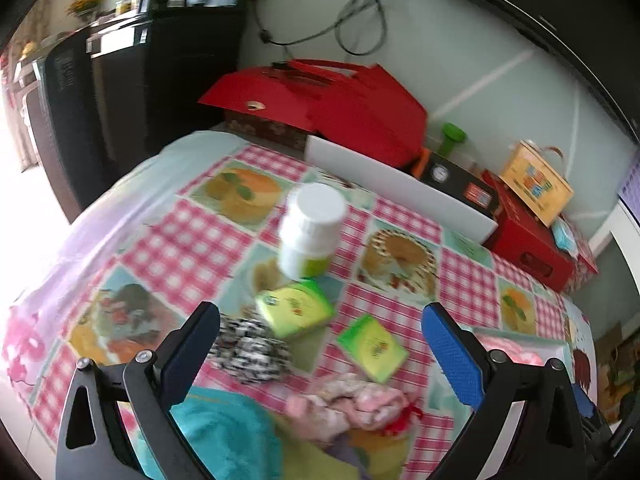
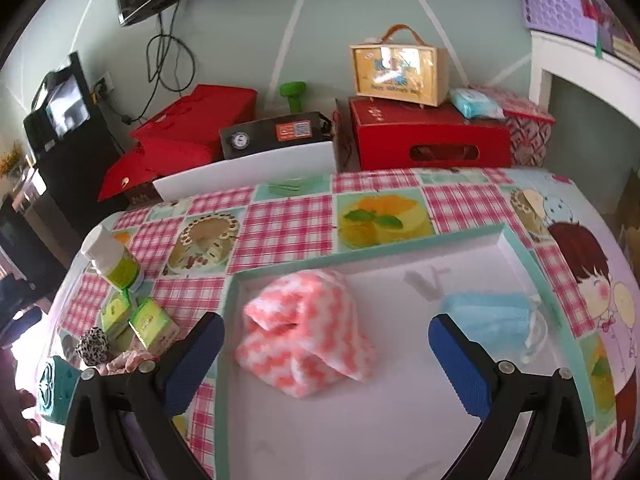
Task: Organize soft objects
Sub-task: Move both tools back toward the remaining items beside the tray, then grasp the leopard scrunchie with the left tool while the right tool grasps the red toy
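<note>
My left gripper (image 1: 320,332) is open above the checked tablecloth. Between and below its fingers lie a black-and-white scrunchie (image 1: 250,350), a pink floral cloth (image 1: 352,406) and a teal towel (image 1: 224,436). My right gripper (image 2: 326,344) is open over a white tray with a teal rim (image 2: 360,246). A pink-and-white cloth (image 2: 306,332) lies in the tray between its fingers. A blue face mask (image 2: 490,316) rests in the tray just beyond the right finger. The scrunchie (image 2: 93,345), pink floral cloth (image 2: 126,361) and teal towel (image 2: 54,390) also show at the left of the right wrist view.
A white bottle with a green label (image 1: 310,232) and two green boxes (image 1: 294,308) (image 1: 372,348) stand on the cloth. Red boxes (image 2: 430,142), a white board (image 1: 396,190), a black box (image 2: 274,132) and a yellow case (image 2: 398,70) line the wall behind the table.
</note>
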A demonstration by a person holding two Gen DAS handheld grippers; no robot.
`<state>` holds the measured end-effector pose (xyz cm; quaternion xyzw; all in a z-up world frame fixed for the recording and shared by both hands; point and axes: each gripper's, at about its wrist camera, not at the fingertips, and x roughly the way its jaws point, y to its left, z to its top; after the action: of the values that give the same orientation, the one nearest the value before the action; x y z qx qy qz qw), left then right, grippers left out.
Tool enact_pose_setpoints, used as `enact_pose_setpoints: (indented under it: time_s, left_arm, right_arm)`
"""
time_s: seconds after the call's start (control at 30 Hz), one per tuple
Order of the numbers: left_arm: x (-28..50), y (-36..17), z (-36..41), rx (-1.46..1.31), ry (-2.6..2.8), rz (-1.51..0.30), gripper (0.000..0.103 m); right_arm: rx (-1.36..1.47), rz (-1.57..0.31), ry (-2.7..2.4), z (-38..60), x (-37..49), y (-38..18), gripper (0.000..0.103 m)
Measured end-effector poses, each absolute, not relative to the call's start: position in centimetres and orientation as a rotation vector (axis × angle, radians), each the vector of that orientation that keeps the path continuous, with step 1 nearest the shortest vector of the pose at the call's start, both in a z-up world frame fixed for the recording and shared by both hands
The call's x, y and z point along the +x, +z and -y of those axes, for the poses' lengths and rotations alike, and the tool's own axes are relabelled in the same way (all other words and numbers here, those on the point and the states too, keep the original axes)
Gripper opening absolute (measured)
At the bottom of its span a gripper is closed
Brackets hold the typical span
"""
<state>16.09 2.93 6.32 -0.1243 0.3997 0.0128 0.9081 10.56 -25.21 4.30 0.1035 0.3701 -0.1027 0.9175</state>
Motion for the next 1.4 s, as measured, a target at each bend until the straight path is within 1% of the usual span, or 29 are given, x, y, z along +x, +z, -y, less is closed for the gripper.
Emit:
enact_pose_setpoints:
  time_s: [0.3, 0.57, 0.7, 0.77, 0.97, 1.0, 1.07, 1.17, 1.27, 1.4]
  left_arm:
    - [16.6, 5.6, -6.9, -0.293, 0.051, -0.908, 0.101]
    - [17.1, 5.2, -7.9, -0.256, 0.044, -0.961, 0.101]
    - [17.9, 4.1, -8.1, -0.198, 0.011, -1.038, 0.101]
    - [18.7, 3.4, -8.3, -0.182, -0.01, -1.084, 0.101]
    - [20.6, 1.2, -8.1, -0.187, -0.104, -1.241, 0.1]
    - [20.8, 1.0, -8.0, -0.176, -0.108, -1.256, 0.1]
    - [21.2, 0.2, -7.7, -0.147, -0.108, -1.297, 0.1]
    - [21.6, -0.8, -7.6, -0.126, -0.11, -1.34, 0.1]
    - [22.2, -1.7, -7.5, -0.107, -0.104, -1.372, 0.1]
    - [23.0, -2.9, -7.0, -0.092, -0.125, -1.422, 0.1]
  right_arm:
    - [0.179, -0.739, 0.0, 19.1, 11.9, 5.0, 0.103]
    - [0.045, -0.836, 0.13, 14.2, 12.7, 3.1, 0.103]
    - [0.038, -0.89, 0.167, 13.8, 13.1, 1.9, 0.103]
    - [0.016, -0.913, 0.17, 13.7, 13.2, 1.4, 0.099]
    - [-0.051, -0.956, 0.215, 12.6, 13.3, 0.4, 0.097]
    - [-0.059, -0.96, 0.218, 12.4, 13.3, 0.3, 0.092]
    - [-0.067, -0.98, 0.233, 12.1, 13.5, -0.1, 0.087]
    - [-0.076, -1.007, 0.24, 11.8, 13.8, -0.9, 0.086]
    - [-0.081, -1.029, 0.248, 11.6, 14.0, -1.7, 0.082]
    - [-0.085, -1.048, 0.246, 11.4, 14.3, -2.4, 0.08]
